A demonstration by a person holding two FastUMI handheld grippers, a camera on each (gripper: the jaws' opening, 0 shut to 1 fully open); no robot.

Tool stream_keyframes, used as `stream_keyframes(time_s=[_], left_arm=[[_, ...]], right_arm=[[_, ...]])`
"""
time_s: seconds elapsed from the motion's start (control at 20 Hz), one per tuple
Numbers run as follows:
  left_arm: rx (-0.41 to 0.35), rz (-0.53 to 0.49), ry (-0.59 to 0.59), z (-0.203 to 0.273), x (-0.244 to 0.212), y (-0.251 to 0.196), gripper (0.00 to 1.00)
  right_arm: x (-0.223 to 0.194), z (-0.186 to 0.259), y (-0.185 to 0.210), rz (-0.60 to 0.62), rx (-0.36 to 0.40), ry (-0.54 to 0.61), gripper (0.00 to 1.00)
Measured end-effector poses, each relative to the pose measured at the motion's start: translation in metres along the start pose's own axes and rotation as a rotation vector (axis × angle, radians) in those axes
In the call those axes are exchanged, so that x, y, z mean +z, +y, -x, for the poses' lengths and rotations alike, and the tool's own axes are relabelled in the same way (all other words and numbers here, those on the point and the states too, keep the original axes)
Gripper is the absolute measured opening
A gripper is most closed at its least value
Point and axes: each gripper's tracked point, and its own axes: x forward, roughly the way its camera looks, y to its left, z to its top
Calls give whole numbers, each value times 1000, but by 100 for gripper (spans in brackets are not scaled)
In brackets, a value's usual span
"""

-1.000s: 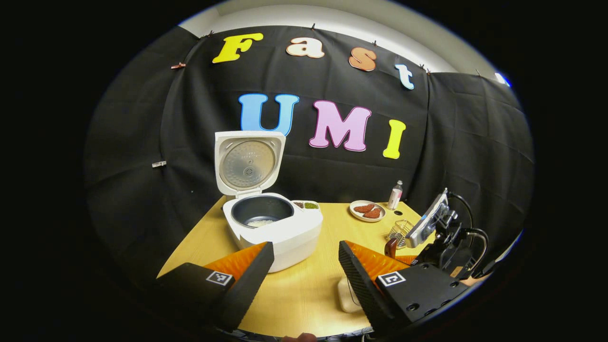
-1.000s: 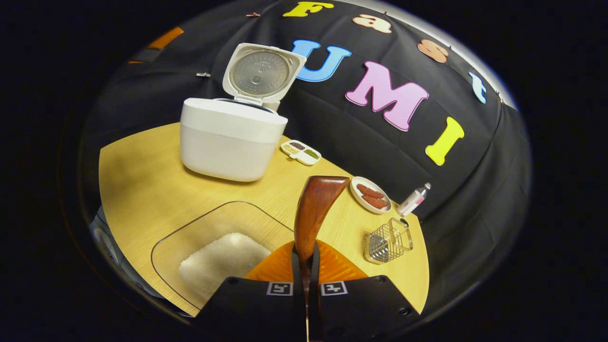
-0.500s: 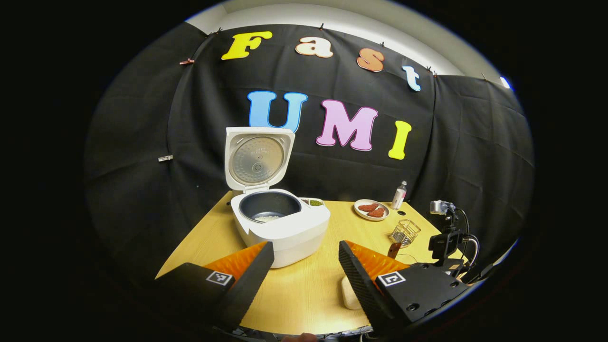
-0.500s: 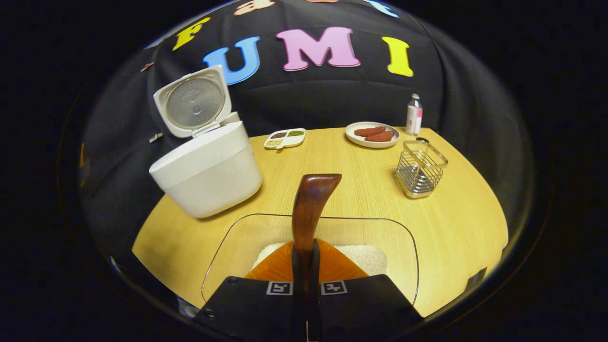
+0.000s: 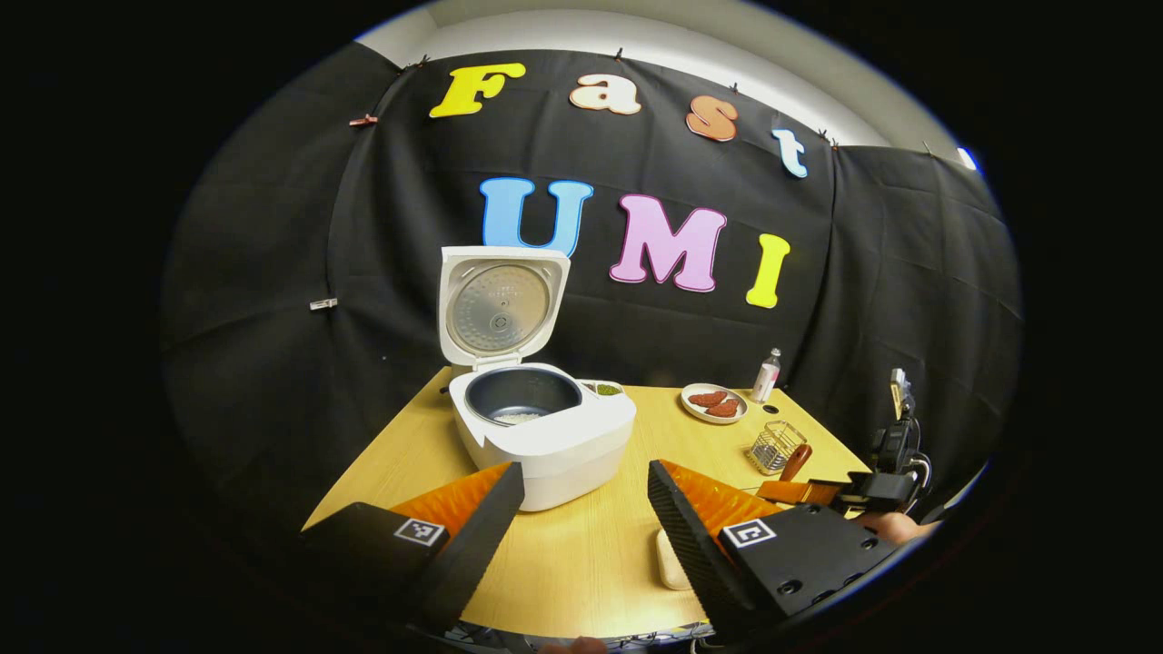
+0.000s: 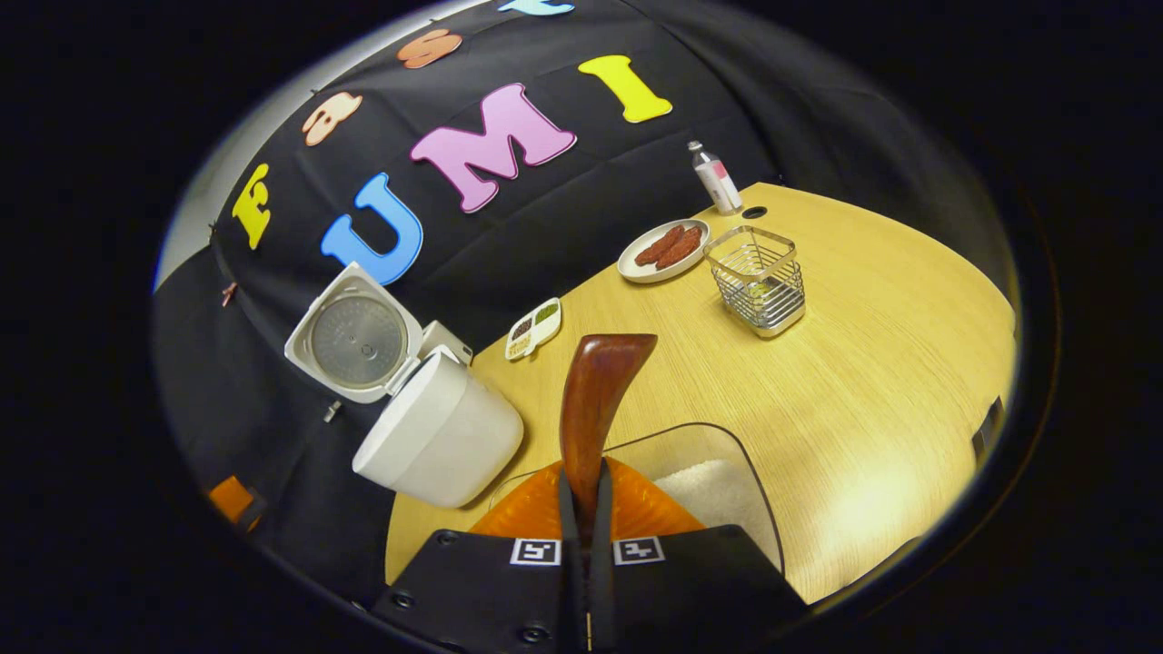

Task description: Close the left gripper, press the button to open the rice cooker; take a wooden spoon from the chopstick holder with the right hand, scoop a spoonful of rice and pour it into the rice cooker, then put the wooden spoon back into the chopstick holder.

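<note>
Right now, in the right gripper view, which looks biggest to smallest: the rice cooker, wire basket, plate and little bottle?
1. Rice cooker, clearly the largest.
2. Wire basket and plate look about alike; I won't rank them.
3. Bottle, smallest, though it stands farthest from the camera.

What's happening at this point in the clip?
A person works a gripper in each hand. The right gripper is shut on a wooden spoon, held over a clear tray of rice. The rice cooker stands open with some rice already in its pot. The wire holder stands empty, so returning the spoon remains. The left gripper is open and holds nothing.
</note>
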Motion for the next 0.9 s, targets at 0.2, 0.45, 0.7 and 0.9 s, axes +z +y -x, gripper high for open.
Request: stream_keyframes(time_s=[0.2, 0.45, 0.7, 0.9], left_arm=[[-2, 6, -11, 3, 2, -2, 95], [-3, 23, -9, 5, -1, -1, 95], [2, 36, -17, 2, -2, 7, 95], [16, 44, -23, 0, -1, 17, 94]], right_arm=[[23, 10, 6, -103, 23, -44, 6], [56, 27, 40, -254, 95, -94, 6], [96, 32, 98, -322, 174, -130, 6], [128, 28, 162, -370, 276, -152, 6]])
